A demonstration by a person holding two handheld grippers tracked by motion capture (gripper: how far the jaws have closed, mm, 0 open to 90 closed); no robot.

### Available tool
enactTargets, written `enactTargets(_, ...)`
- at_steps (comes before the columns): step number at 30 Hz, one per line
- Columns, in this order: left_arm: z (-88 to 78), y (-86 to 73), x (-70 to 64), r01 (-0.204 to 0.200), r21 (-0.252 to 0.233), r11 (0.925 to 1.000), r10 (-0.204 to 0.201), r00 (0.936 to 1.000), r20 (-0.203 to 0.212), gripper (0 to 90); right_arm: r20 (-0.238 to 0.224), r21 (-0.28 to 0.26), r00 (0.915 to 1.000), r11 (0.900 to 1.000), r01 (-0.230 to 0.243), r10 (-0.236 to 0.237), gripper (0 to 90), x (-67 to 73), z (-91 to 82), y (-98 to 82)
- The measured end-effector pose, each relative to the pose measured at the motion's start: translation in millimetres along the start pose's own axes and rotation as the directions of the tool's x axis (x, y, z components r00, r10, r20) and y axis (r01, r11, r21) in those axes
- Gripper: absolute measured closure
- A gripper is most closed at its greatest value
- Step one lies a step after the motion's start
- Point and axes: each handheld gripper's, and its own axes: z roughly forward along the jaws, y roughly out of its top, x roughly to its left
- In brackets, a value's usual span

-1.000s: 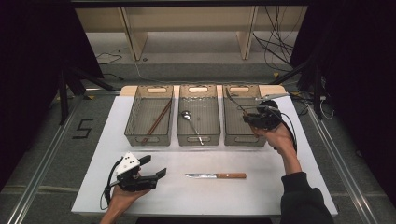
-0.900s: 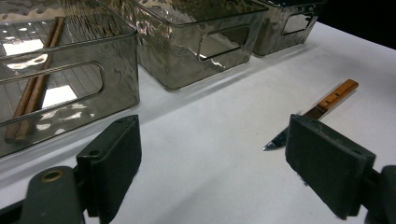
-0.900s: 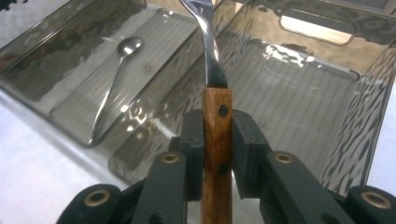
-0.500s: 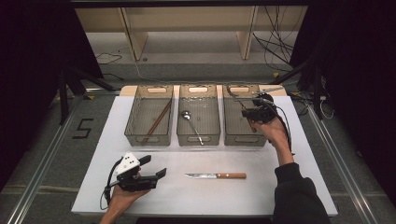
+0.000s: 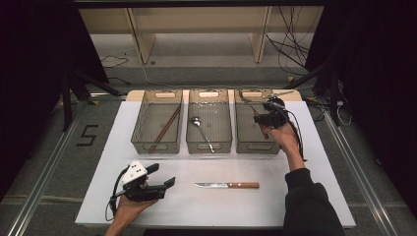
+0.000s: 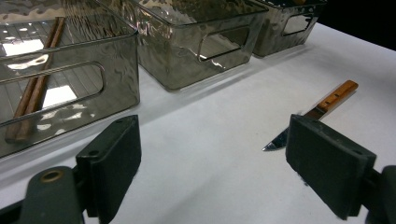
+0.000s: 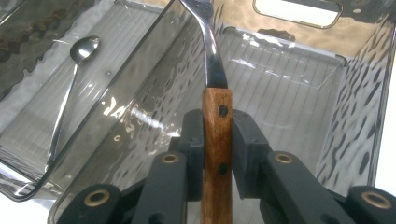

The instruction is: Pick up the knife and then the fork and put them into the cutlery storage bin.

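Three clear bins are set in a row along the far edge of a white table [image 5: 314, 196], seen from above. The right gripper [image 5: 265, 118] is held over the right bin [image 5: 246, 142], with its jaws clamped on the wooden handle of a fork [image 7: 215, 93]. In the right gripper view the handle, fixed with two dark rivets, is seen pressed between the two pads, and the metal neck rises and curves away toward the top of the picture above the ribbed floor of that bin; the fork's tines are cut off at the upper edge. In the high view the metal end is seen projecting past the far rim of the right bin.

The middle bin [image 5: 209, 145] is occupied by a spoon [image 5: 201, 130], lying with its bowl toward the far end. A pair of brown chopsticks [image 5: 164, 129] is laid aslant in the left bin [image 5: 155, 145].

The left gripper [image 5: 162, 176] is held near the front left of the table, its jaws standing wide apart with nothing between them. A knife [image 5: 227, 185] with a wooden handle is laid flat on the table, well in front of the bins, its blade pointed toward the left gripper
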Motion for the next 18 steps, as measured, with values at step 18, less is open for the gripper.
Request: enactTargets(18,-0.4,0.0,0.0,0.001,0.001,1.0000,-0.001,1.0000,0.001,18.1,0.027,0.052,0.9993,0.998,-0.028,0.027,76.7,0.8,15.1,-2.7)
